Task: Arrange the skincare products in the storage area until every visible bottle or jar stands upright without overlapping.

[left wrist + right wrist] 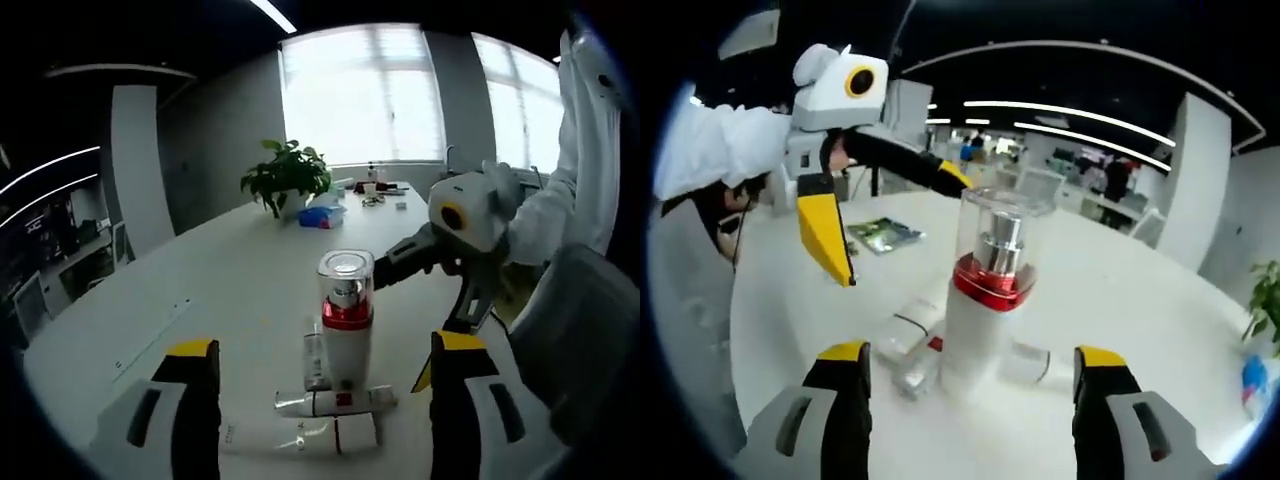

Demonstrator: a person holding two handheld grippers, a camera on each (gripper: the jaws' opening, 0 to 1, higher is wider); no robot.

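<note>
Open table (200, 270) lies all around; only the upright pump bottle (346, 320) and fallen tubes (335, 402) obstruct.

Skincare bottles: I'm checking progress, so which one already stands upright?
The tall white bottle with red collar and clear cap; the other bottles lie flat at its base.

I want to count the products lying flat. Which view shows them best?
The left gripper view: around the upright bottle, a tube lies crosswise in front, a clear-capped one nearer and another behind. In the right gripper view the bottle hides much; clear ends show beside it.
</note>
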